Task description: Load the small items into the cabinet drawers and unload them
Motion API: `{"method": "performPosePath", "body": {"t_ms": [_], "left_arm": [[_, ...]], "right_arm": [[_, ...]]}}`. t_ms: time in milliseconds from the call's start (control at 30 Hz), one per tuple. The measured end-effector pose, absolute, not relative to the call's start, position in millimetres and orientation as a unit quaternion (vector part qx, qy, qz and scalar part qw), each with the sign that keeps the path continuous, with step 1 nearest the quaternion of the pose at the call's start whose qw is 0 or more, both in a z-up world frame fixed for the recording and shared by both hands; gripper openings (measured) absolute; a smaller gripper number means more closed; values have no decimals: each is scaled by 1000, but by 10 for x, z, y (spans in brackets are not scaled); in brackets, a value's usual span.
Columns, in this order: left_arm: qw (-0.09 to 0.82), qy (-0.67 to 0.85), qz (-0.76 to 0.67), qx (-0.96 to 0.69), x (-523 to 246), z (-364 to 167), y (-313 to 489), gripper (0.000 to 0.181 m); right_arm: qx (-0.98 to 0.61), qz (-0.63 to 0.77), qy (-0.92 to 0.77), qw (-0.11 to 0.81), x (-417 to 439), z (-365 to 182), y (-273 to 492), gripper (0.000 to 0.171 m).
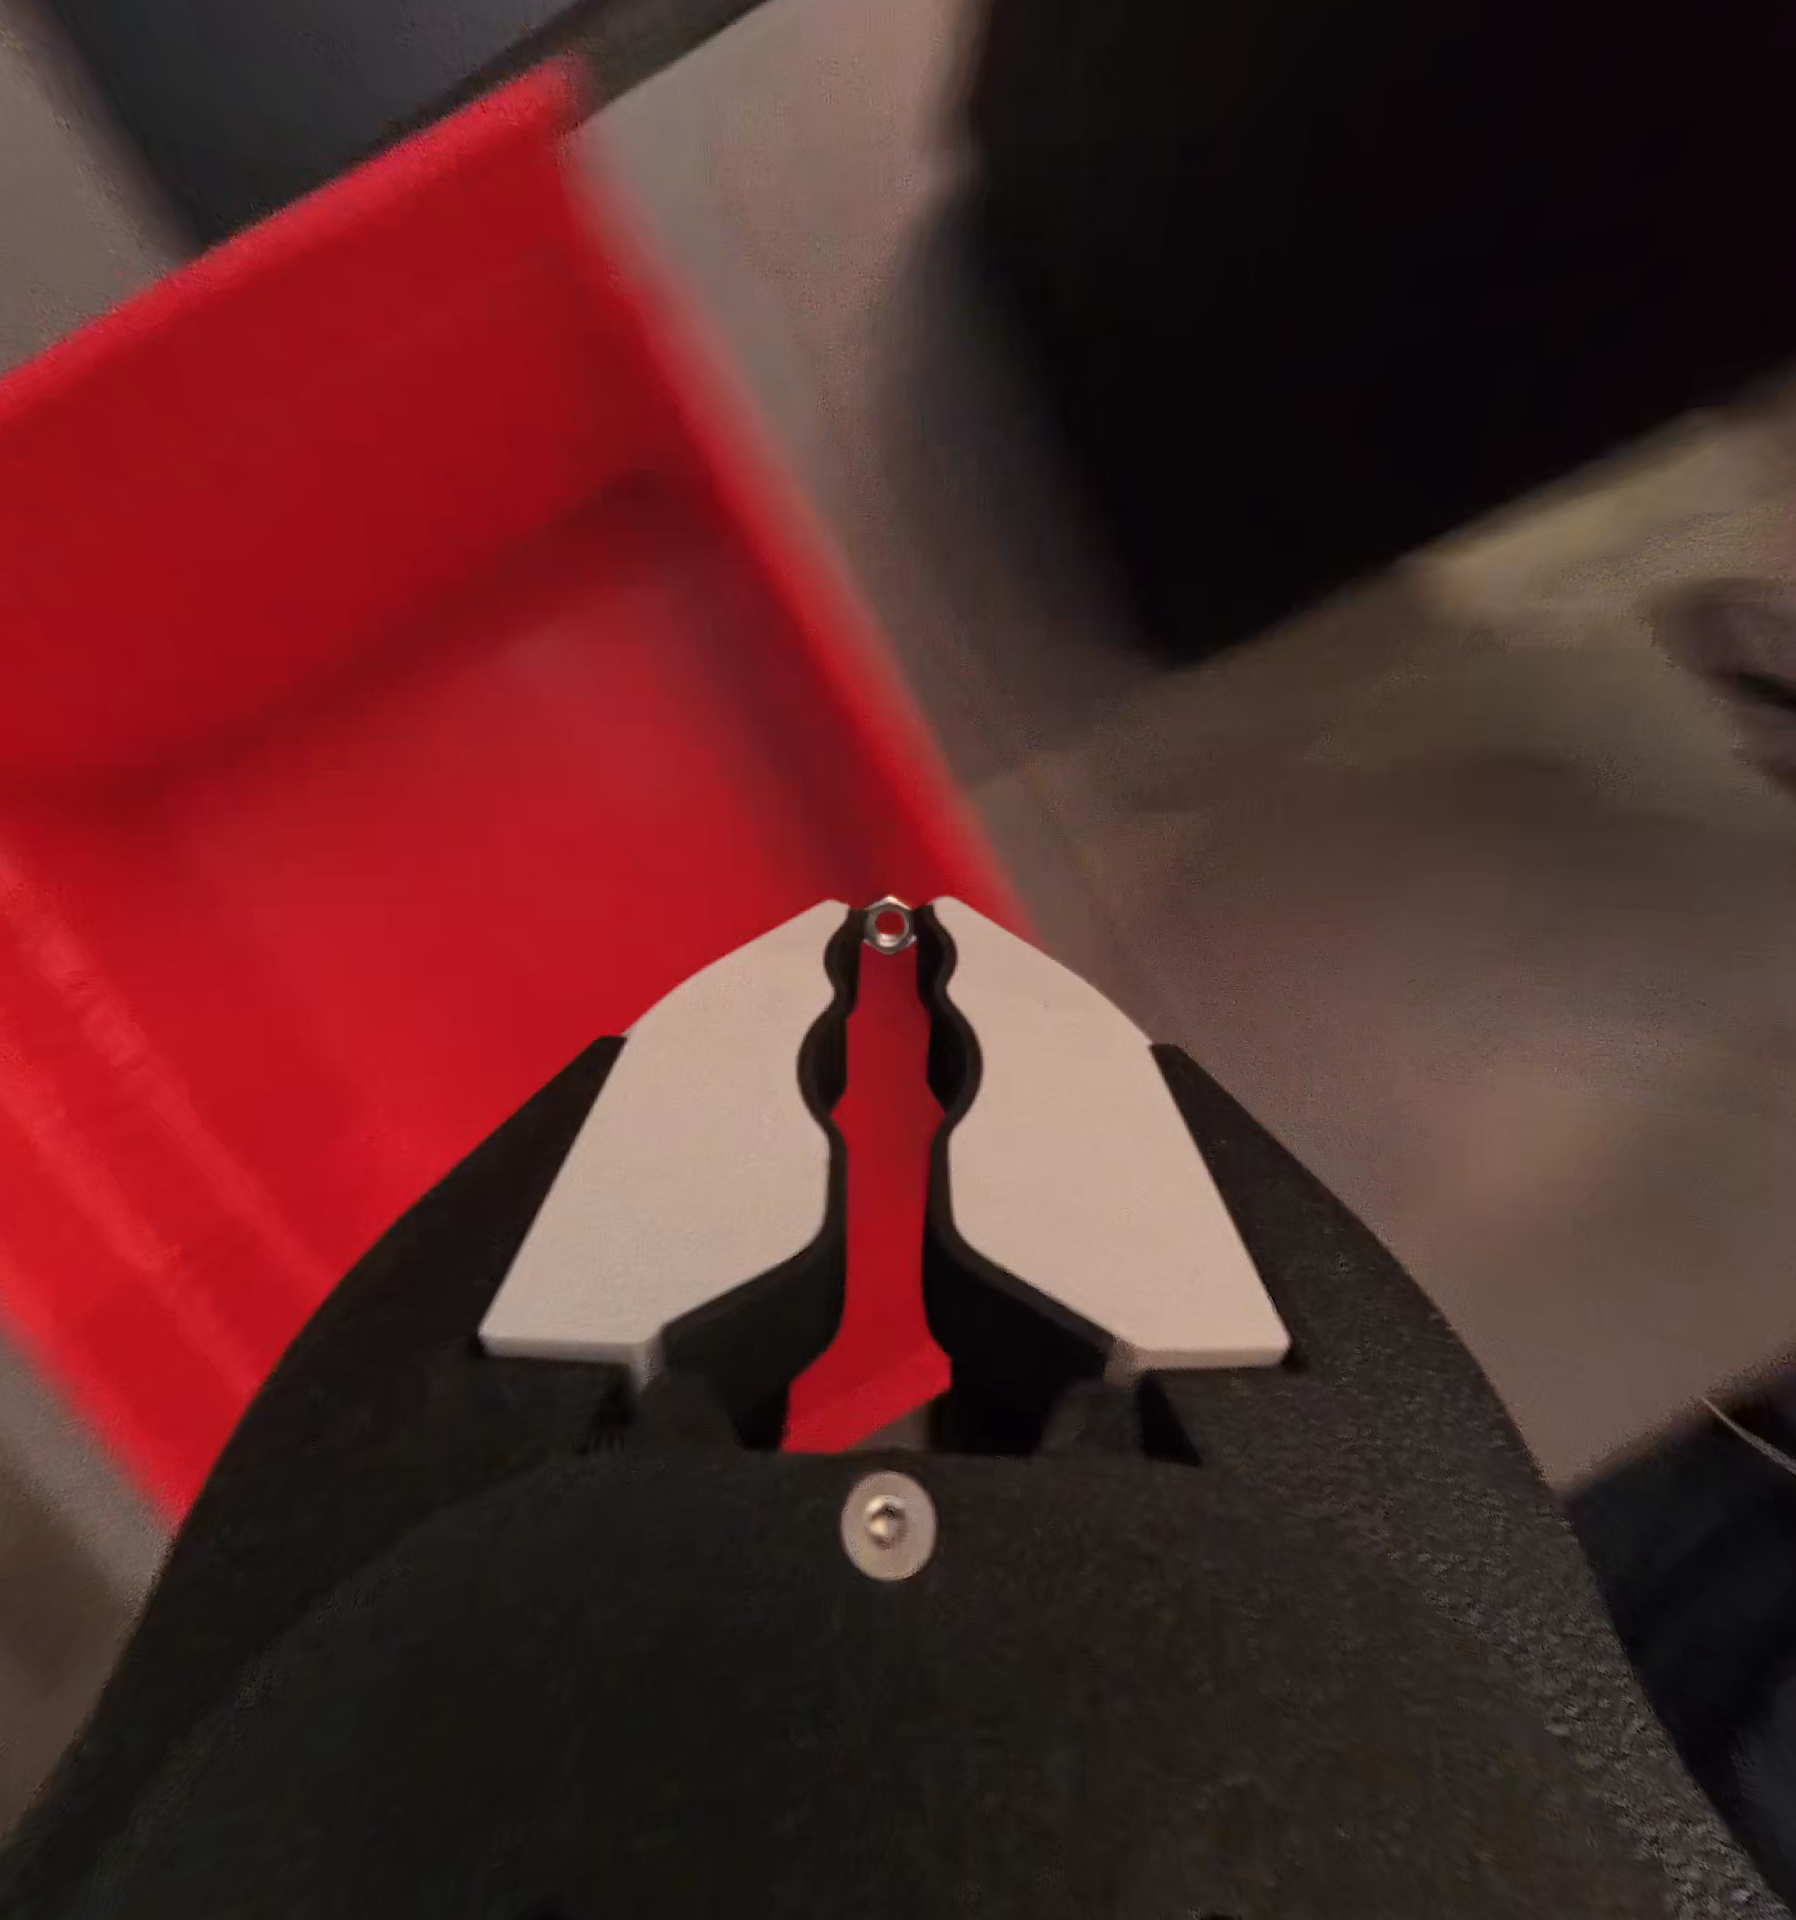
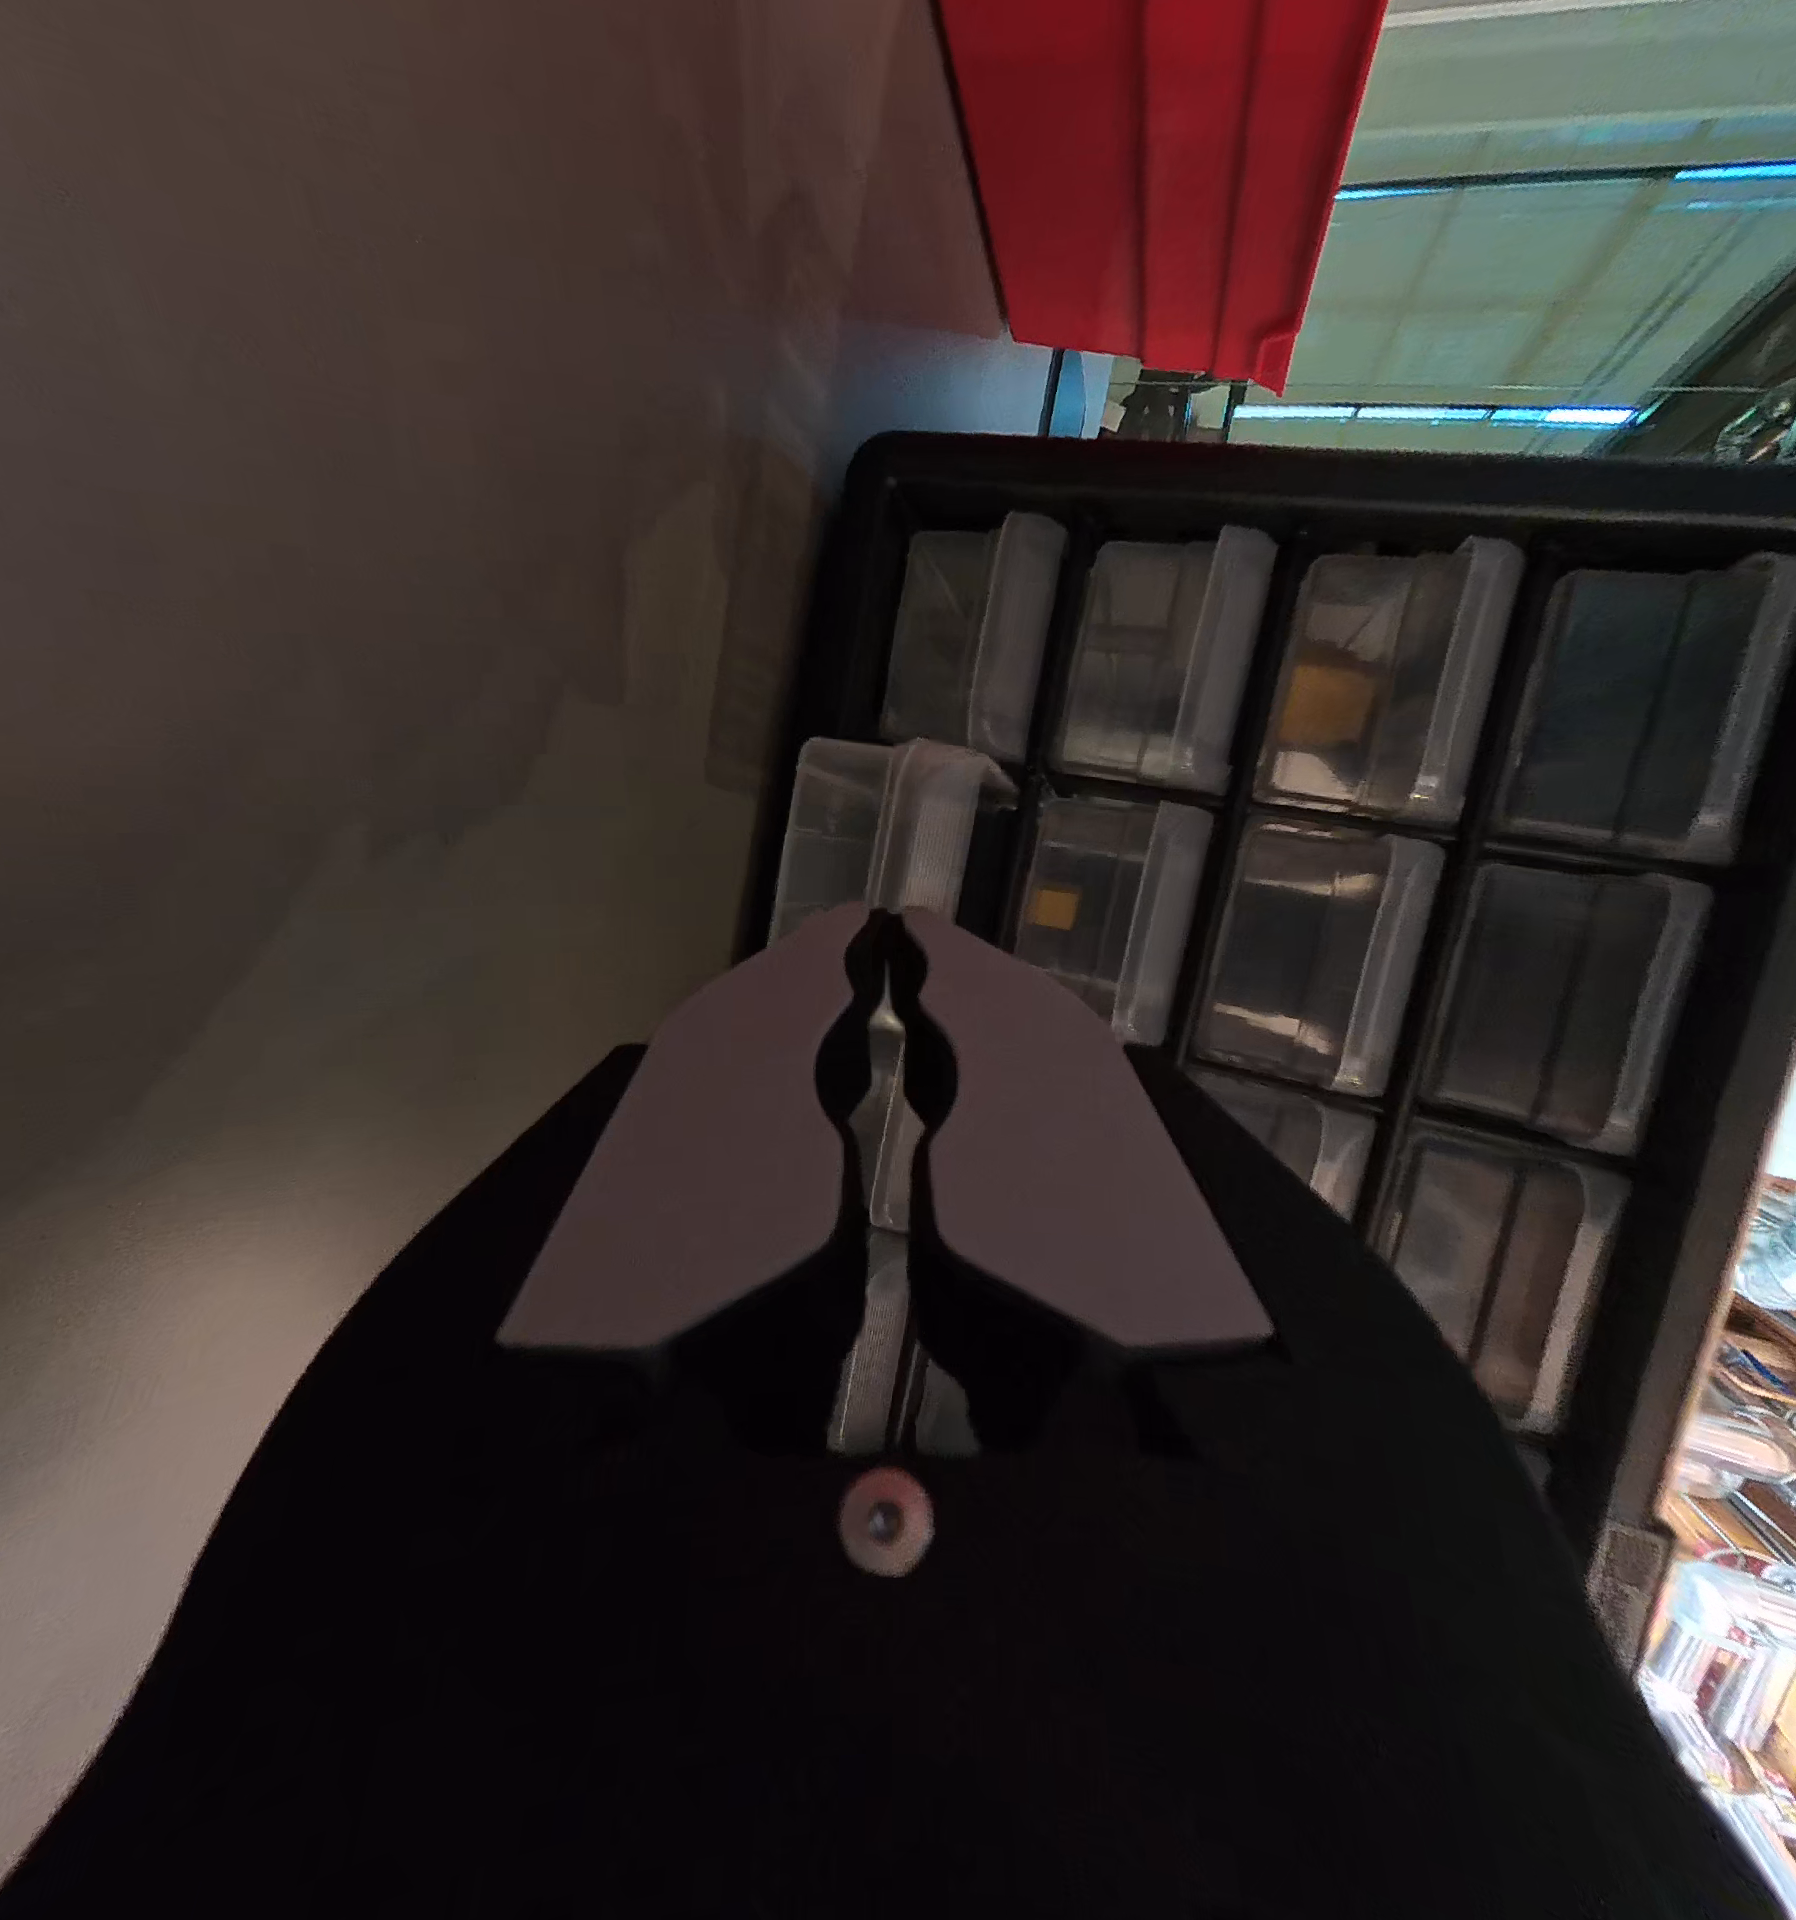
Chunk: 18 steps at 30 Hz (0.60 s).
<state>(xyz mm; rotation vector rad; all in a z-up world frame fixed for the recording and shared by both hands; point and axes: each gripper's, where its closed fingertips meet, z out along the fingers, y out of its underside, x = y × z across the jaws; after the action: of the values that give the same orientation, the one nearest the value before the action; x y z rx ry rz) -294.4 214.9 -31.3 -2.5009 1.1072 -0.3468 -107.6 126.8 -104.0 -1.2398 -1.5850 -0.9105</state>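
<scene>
Grey tabletop (image 1: 1341, 935) blurs past in the left wrist view, with a red bin (image 1: 354, 727) to the left. Left gripper (image 1: 886, 925) is clamped on a tiny steel nut (image 1: 886, 927), pinched at the very tips over the bin's right edge. It looks light, hard and slick, so gripping across its flats seems safest. Right gripper (image 2: 886, 920) is closed on the handle of a clear drawer (image 2: 873, 831), pulled partly out of the black cabinet (image 2: 1704, 499). Cluttered shelves (image 2: 1767, 1558) stand at the far right.
</scene>
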Motion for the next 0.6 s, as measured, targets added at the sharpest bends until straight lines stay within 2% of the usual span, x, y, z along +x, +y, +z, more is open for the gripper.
{"method": "performPosePath", "body": {"t_ms": [67,200,400,567,600], "left_arm": [[177,489,-205,-829,-2439,-109,1621,10],[181,610,-176,-751,-1900,-165,1153,10],[159,624,-158,-749,-1682,-340,1055,10],[170,604,-166,-761,-1581,-393,1189,10],[170,601,-166,-763,-1566,-411,1212,10]], "right_arm": [[-491,-370,-638,463,-1105,-987,1232,1],[-482,-390,-622,478,-1098,-908,1262,3],[-470,-394,-610,501,-1139,-957,1329,28],[-492,-414,-602,473,-1074,-1073,1474,28],[-494,-420,-600,469,-1055,-1078,1493,24]]}}
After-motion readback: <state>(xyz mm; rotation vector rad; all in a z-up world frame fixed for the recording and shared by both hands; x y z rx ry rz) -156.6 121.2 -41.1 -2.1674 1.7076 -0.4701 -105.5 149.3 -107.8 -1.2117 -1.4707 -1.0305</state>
